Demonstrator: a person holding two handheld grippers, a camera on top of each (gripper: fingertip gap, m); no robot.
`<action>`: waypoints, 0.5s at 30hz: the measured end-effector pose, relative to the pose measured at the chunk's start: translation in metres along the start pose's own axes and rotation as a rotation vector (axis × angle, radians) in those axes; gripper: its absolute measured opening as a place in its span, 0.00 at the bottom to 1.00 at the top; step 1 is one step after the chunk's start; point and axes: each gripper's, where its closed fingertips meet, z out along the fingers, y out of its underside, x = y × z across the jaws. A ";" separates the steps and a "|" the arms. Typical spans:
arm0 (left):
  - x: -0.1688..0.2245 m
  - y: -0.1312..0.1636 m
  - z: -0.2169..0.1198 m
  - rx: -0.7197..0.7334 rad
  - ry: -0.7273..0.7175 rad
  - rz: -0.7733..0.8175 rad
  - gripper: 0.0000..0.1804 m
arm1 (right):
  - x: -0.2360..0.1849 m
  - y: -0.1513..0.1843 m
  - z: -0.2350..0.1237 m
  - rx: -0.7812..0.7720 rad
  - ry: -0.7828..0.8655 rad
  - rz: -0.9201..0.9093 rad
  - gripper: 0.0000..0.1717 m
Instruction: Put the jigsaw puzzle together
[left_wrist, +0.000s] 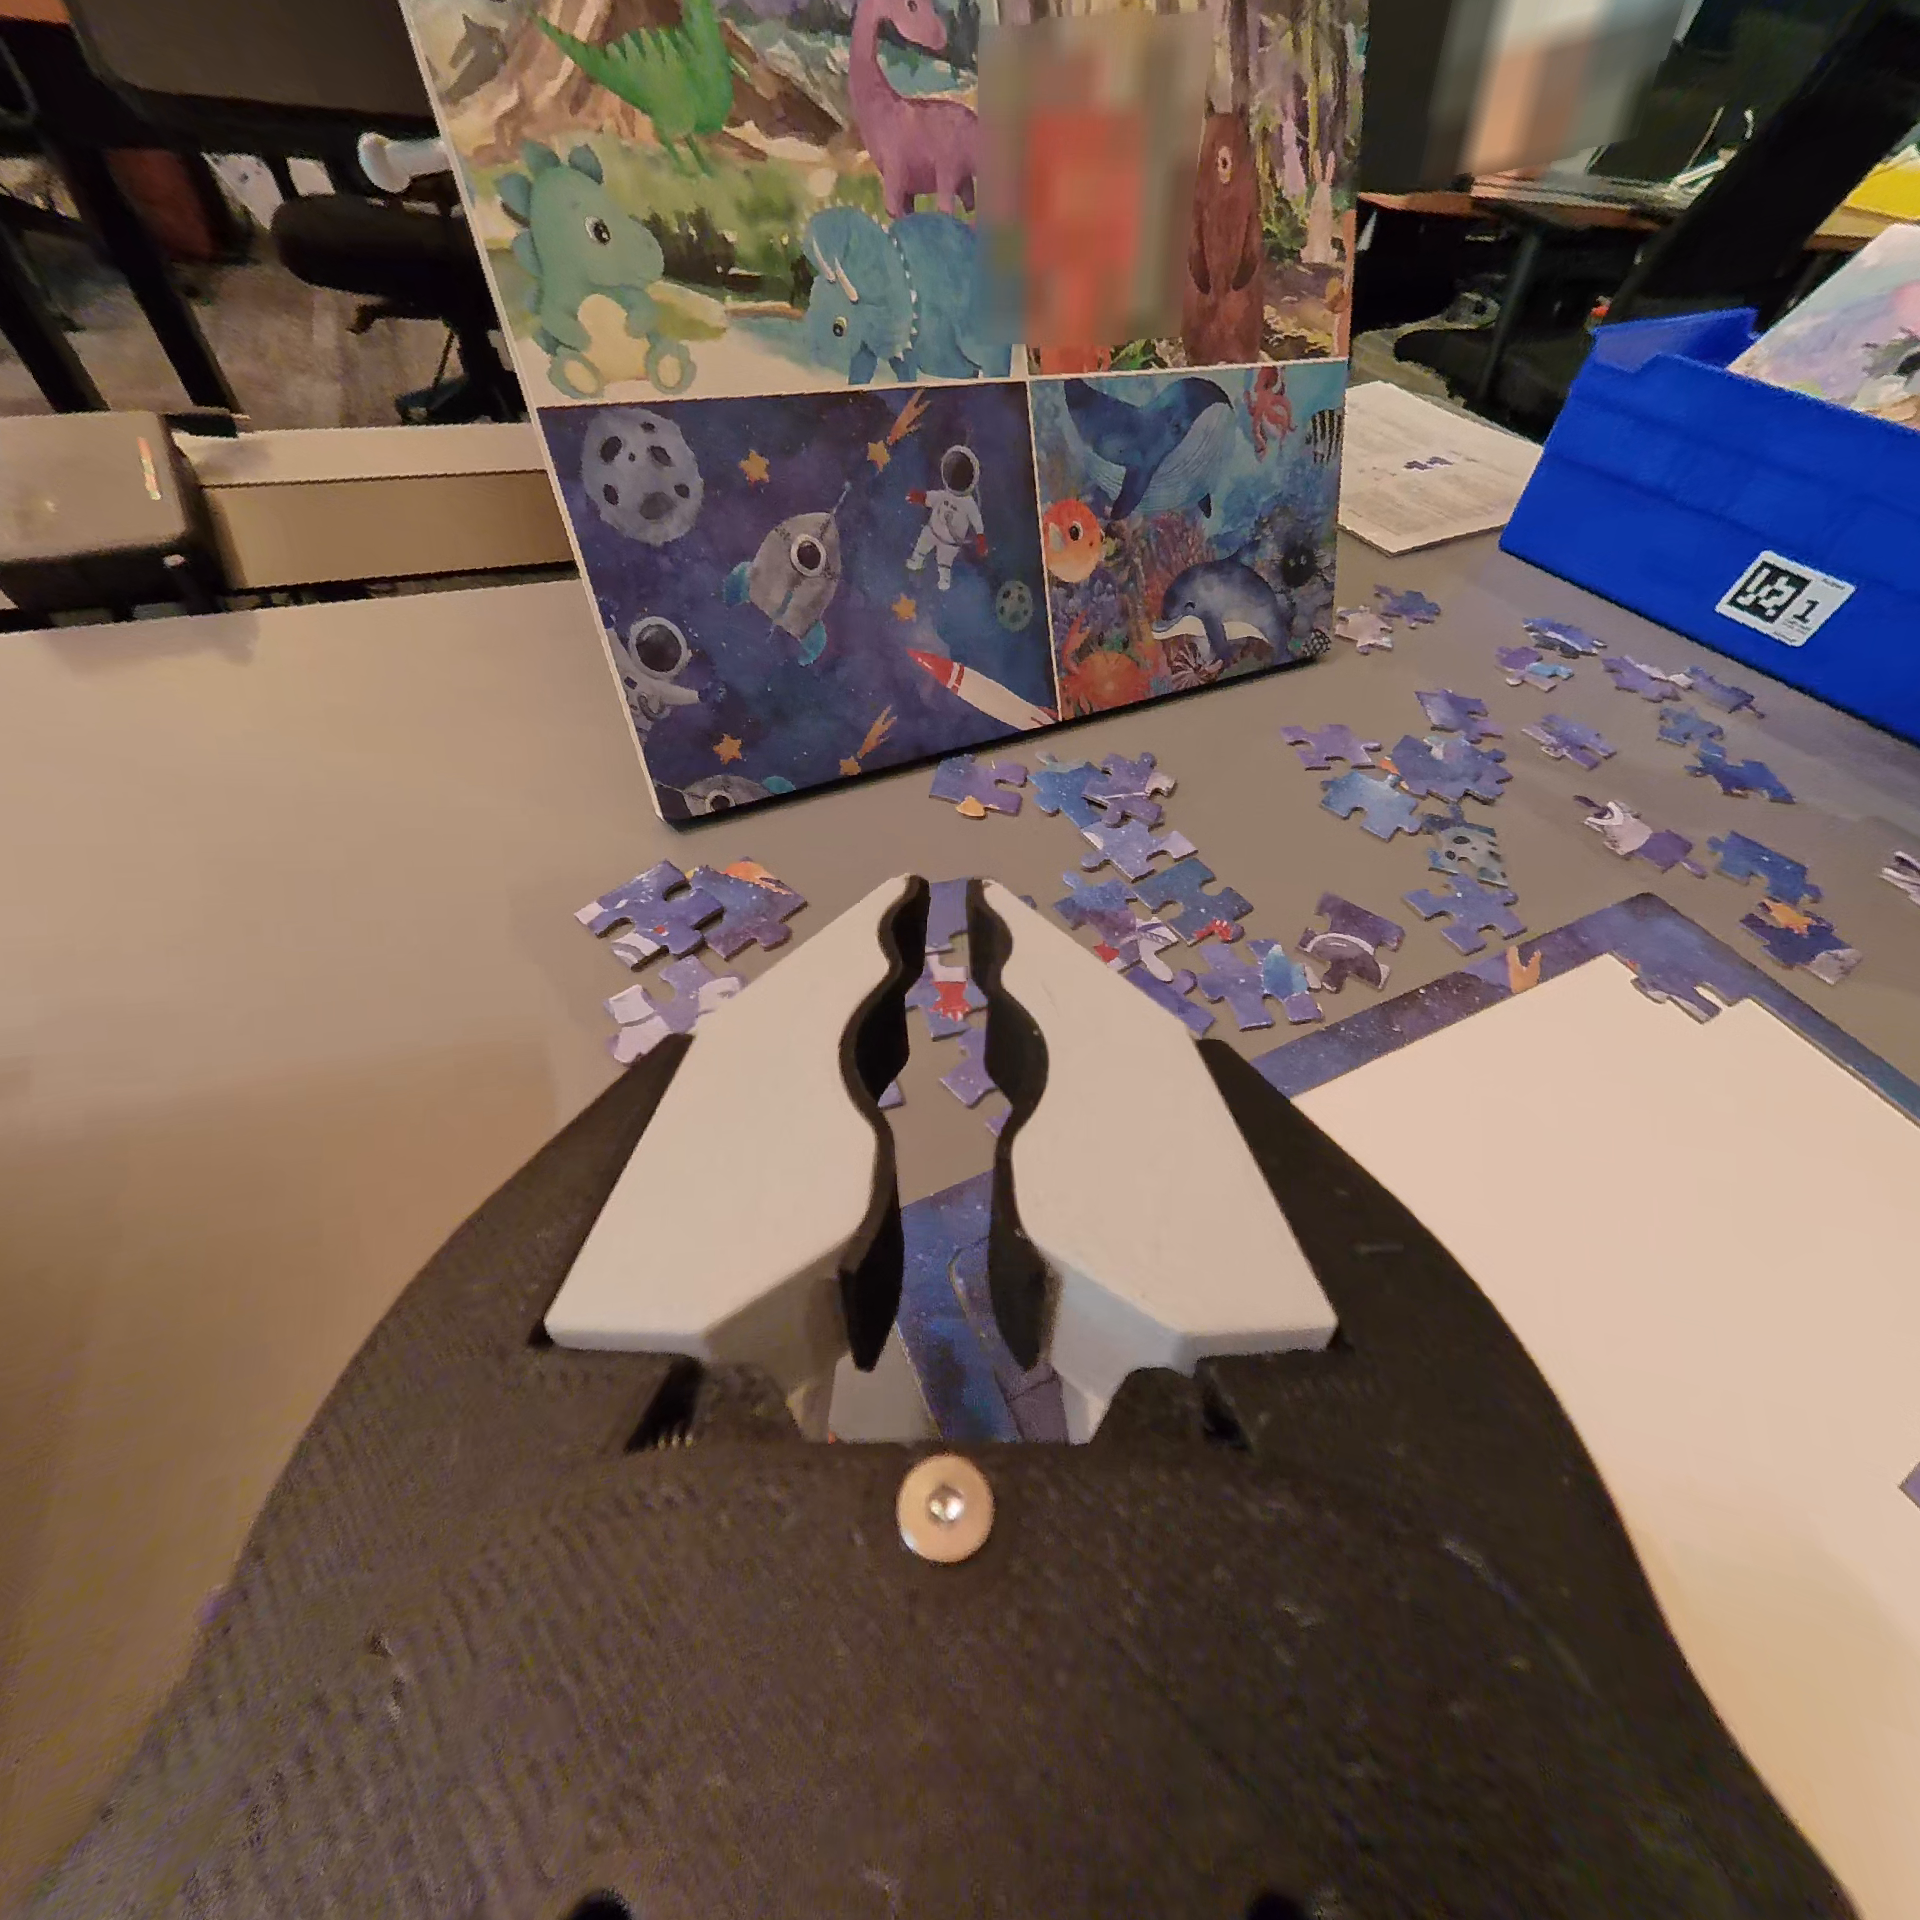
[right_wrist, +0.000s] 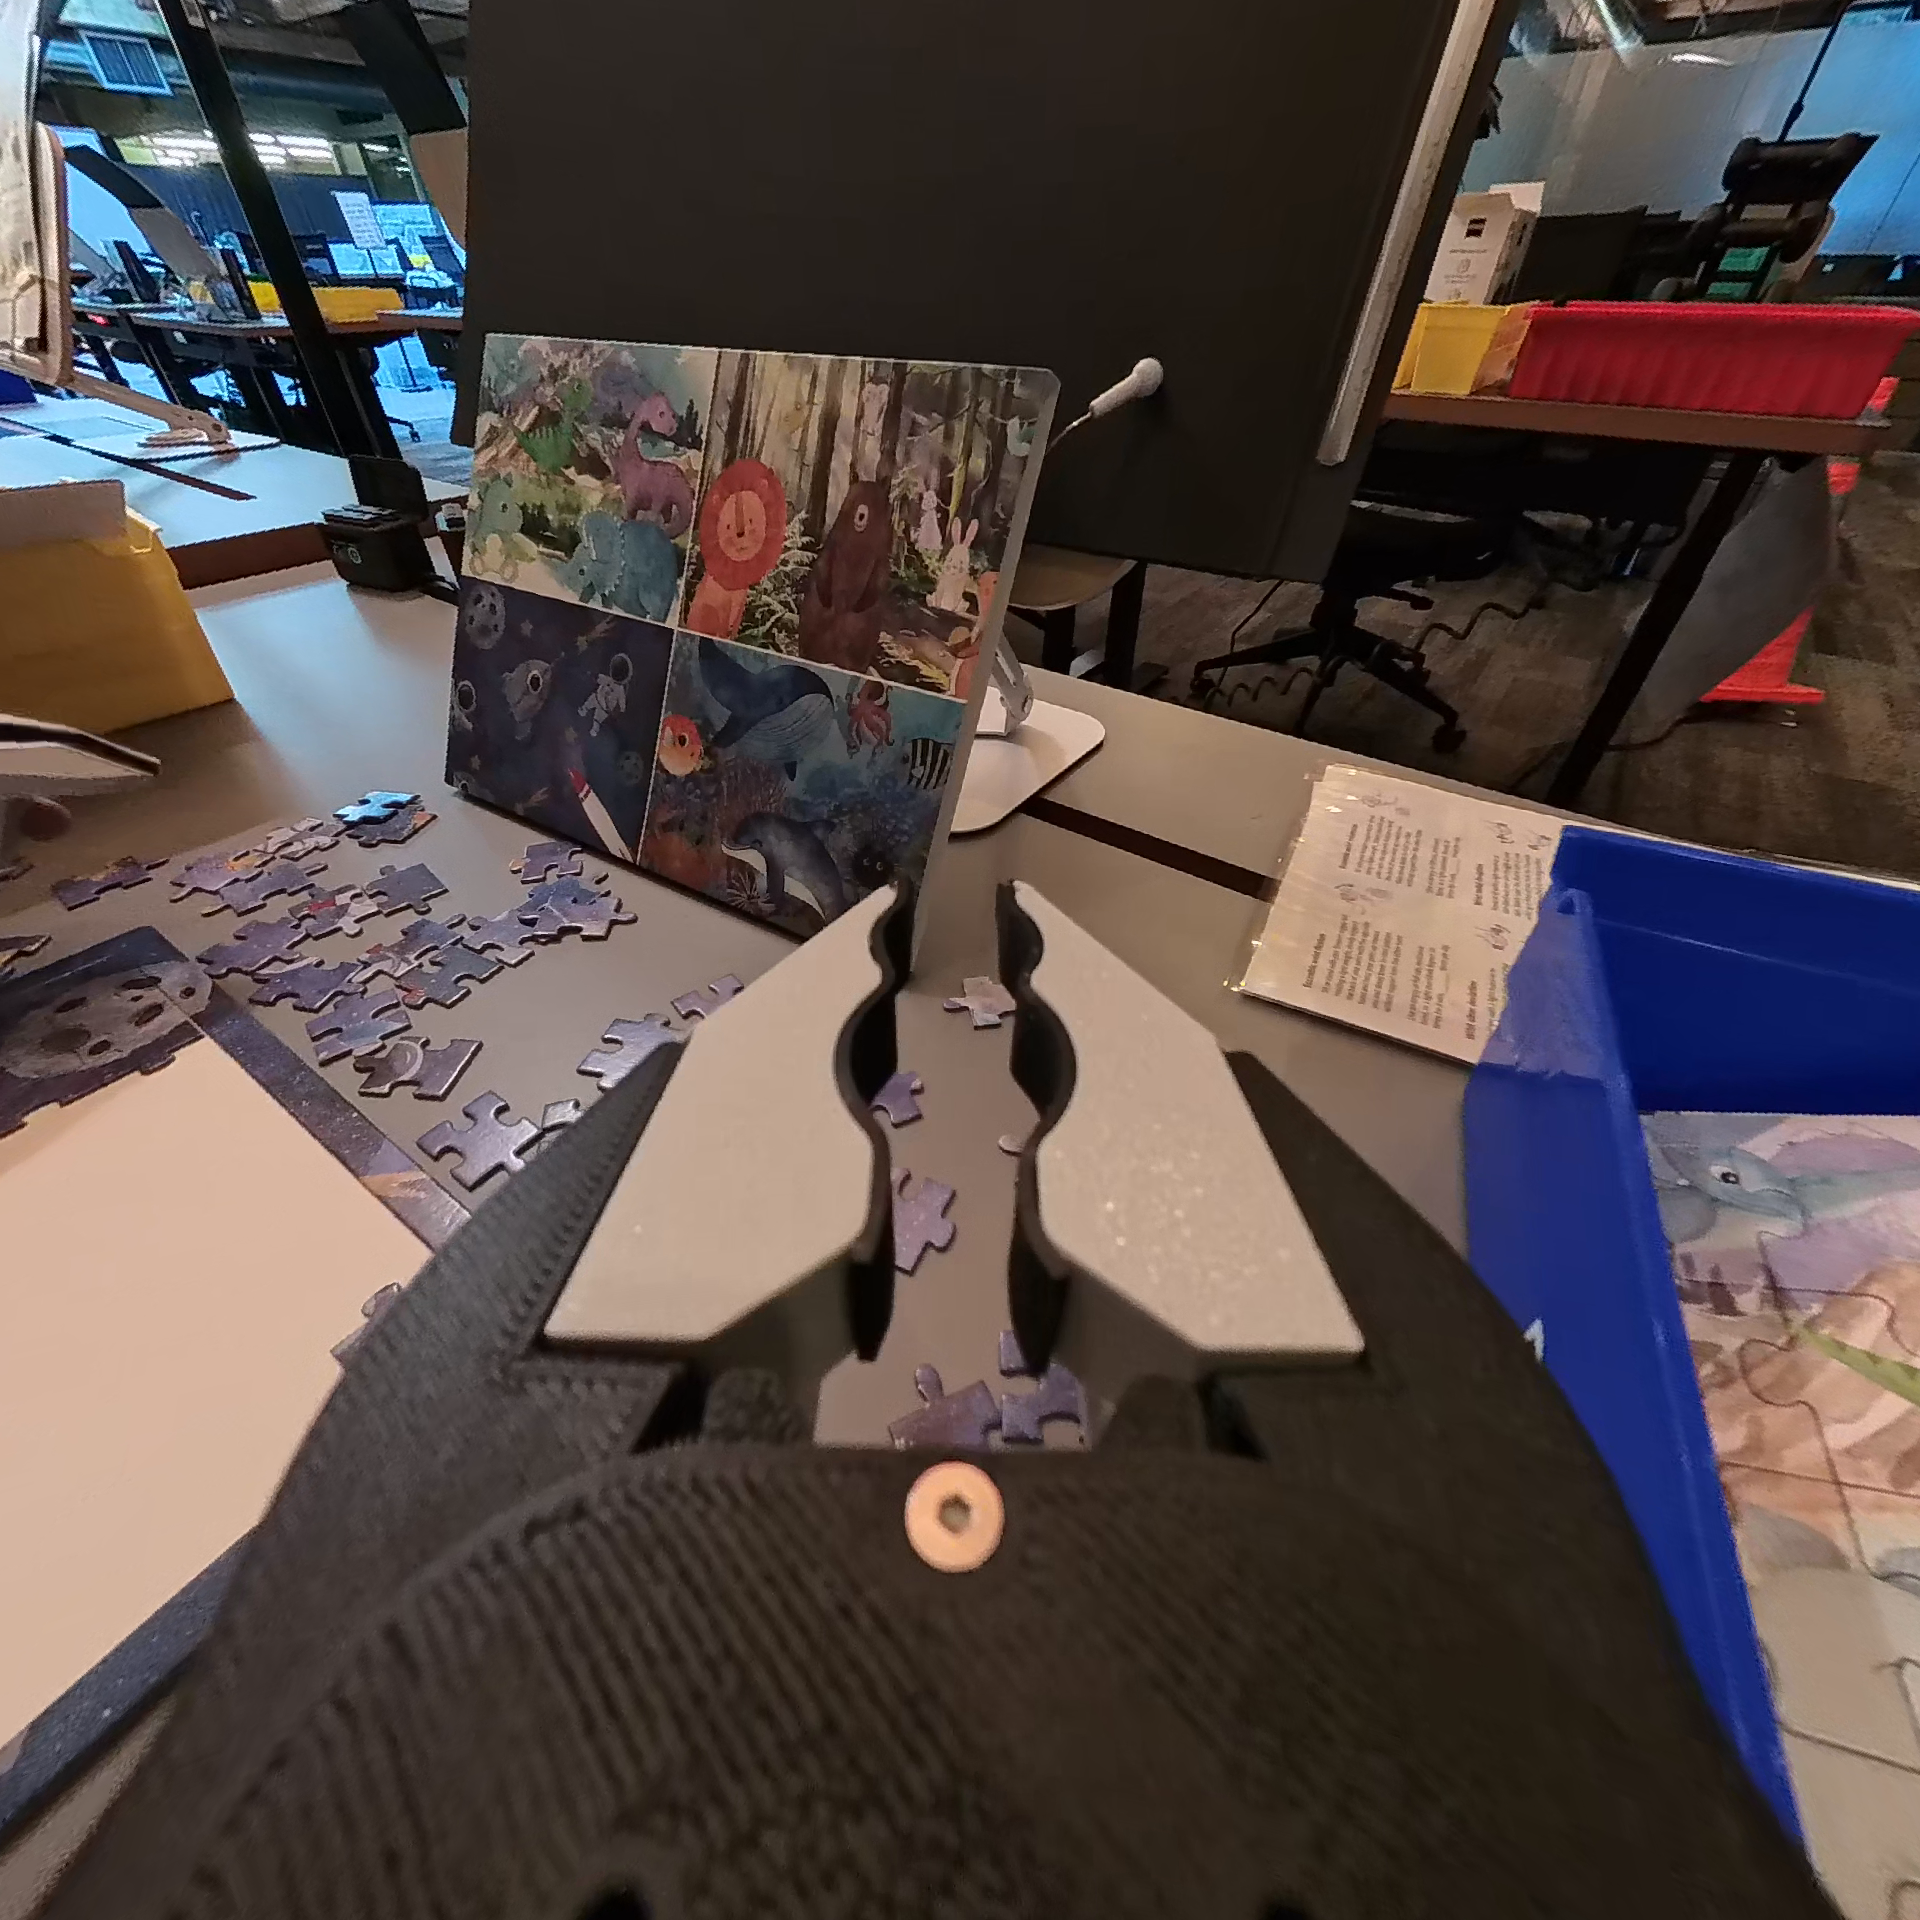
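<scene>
A: Left gripper (left_wrist: 948, 891), state?

B: Grey fingers (left_wrist: 790, 1049) nearly together, a narrow slit left between the black pads. Nothing pinched. It hangs above loose blue-purple puzzle pieces (left_wrist: 1164, 894) on the grey table (left_wrist: 260, 883); a piece with a red-and-white mark (left_wrist: 943, 987) shows through the slit, lying flat on the table below, not touched by the pads.

A: Surroundings on that side?

B: Picture board (left_wrist: 894, 436) standing upright just beyond the pieces, four illustrated panels: dinosaurs, forest animals, space, sea life. Puzzle tray (left_wrist: 1621, 1247) to the right of the gripper, blue starry border, pale bare centre, a few edge pieces set in at its far corner. Blue bin (left_wrist: 1714, 499) further right, with a black-and-white marker tag on its wall.

A: Right gripper (right_wrist: 954, 891)?

B: Jaws slightly apart, a wider gap than the left's, and bare. Held over the table between the pieces and the blue bin (right_wrist: 1579, 1299). One pale piece (right_wrist: 979, 1000) lies on the table near the fingertips; more pieces show lower in the gap, all flat on the table.

A: Other items there?

B: Printed sheet in a clear sleeve (right_wrist: 1392, 914) beside the bin. A dinosaur puzzle lies inside the bin. The puzzle tray (right_wrist: 166, 1247) sits to the left, a moon section assembled at its corner.
</scene>
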 end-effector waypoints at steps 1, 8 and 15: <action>0.000 0.001 0.000 -0.003 0.004 -0.006 0.03 | 0.000 0.000 0.000 0.000 0.000 -0.002 0.08; 0.004 0.003 0.002 -0.021 0.049 -0.048 0.09 | -0.002 -0.001 0.000 -0.001 0.001 -0.015 0.08; 0.006 0.005 0.004 -0.032 0.069 -0.075 0.12 | -0.004 -0.001 0.000 -0.008 0.002 -0.034 0.08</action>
